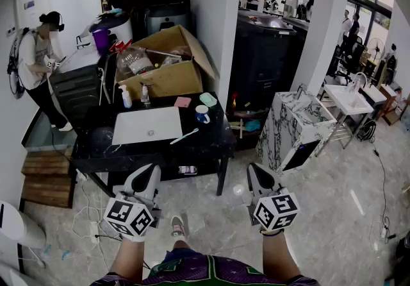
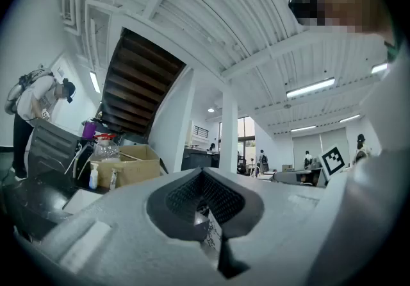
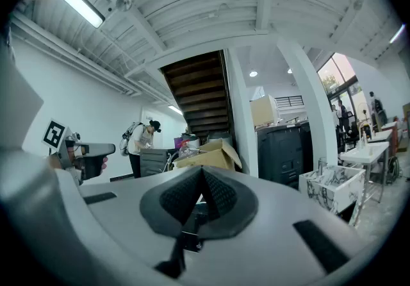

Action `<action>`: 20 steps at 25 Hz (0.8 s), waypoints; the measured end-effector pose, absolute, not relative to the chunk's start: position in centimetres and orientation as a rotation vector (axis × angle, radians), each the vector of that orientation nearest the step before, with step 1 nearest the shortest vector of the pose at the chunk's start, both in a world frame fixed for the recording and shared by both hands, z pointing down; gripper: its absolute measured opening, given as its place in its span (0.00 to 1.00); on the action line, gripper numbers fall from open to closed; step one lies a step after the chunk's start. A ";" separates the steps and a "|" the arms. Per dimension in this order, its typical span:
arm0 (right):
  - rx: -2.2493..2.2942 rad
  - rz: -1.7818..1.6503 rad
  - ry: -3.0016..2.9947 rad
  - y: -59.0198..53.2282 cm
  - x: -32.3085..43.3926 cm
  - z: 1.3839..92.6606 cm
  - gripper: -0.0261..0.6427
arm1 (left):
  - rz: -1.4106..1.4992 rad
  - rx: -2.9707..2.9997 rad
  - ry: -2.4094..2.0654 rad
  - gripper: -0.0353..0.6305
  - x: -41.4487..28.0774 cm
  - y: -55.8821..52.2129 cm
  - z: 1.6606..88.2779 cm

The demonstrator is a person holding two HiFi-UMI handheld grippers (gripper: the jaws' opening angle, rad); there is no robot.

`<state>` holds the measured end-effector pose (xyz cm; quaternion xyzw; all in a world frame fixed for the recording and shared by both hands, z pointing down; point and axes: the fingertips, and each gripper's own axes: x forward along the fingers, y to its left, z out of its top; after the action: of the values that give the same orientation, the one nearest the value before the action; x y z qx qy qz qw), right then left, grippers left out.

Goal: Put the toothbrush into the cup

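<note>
Nearest, the left gripper [image 1: 147, 172] and the right gripper [image 1: 257, 172] are both clenched on nothing and held level, short of the black table [image 1: 206, 147]. This is likely a ready pose, with the reach not yet begun. Well ahead of the fingertips, between the two, the white toothbrush [image 1: 184, 136] lies flat just beside a white mat [image 1: 147, 126]. Its long axis slants toward the cup [image 1: 202, 113], which stands upright just past it. Its bristle end is too small to tell.
</note>
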<state>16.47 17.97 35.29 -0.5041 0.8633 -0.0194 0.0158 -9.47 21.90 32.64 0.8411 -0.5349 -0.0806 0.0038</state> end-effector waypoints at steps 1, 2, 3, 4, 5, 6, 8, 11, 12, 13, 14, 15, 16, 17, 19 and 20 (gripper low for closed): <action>-1.569 -0.056 2.685 18.1 16.4 35.2 0.04 | -0.254 2.634 -1.677 0.08 -9.5 22.0 32.6; -1.570 -0.051 2.684 18.2 16.4 35.2 0.04 | -0.255 2.632 -1.677 0.08 -9.5 22.1 32.6; -1.572 -0.048 2.684 18.3 16.4 35.2 0.04 | -0.255 2.632 -1.677 0.08 -9.5 22.2 32.6; -1.574 -0.046 2.685 18.4 16.5 35.2 0.04 | -0.254 2.632 -1.677 0.08 -9.5 22.3 32.6; -1.576 -0.045 2.685 18.5 16.5 35.3 0.04 | -0.253 2.634 -1.676 0.08 -9.5 22.4 32.6; -1.576 -0.045 2.684 18.6 16.5 35.3 0.04 | -0.253 2.636 -1.675 0.08 -9.5 22.5 32.7; -1.576 -0.044 2.680 18.8 16.4 35.3 0.04 | -0.254 2.638 -1.674 0.08 -9.5 22.7 32.7; -1.578 -0.039 2.679 19.1 16.4 35.1 0.04 | -0.251 2.639 -1.676 0.08 -9.4 23.1 32.5; -1.577 -0.038 2.679 19.1 16.4 35.1 0.04 | -0.250 2.639 -1.678 0.08 -9.4 23.1 32.4; -1.575 -0.038 2.679 19.2 16.4 35.1 0.04 | -0.249 2.640 -1.680 0.08 -9.4 23.2 32.4; -1.571 -0.039 2.679 19.2 16.4 35.1 0.04 | -0.248 2.641 -1.681 0.08 -9.4 23.2 32.3; -1.567 -0.041 2.678 19.2 16.3 35.1 0.04 | -0.246 2.641 -1.681 0.08 -9.4 23.2 32.3; -1.563 -0.045 2.676 19.2 16.4 35.1 0.04 | -0.243 2.642 -1.681 0.08 -9.3 23.2 32.3; -1.558 -0.051 2.673 19.1 16.4 35.0 0.04 | -0.238 2.643 -1.680 0.08 -9.2 23.2 32.4; -1.543 -0.074 2.666 19.1 16.6 35.1 0.04 | -0.228 2.643 -1.681 0.08 -9.0 23.3 32.4; -1.536 -0.084 2.663 19.1 16.6 35.1 0.04 | -0.224 2.643 -1.682 0.08 -9.0 23.3 32.4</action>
<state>16.63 19.13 35.14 -0.4992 0.8654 -0.0271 0.0330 -9.02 23.27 32.43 0.8415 -0.5355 -0.0713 0.0005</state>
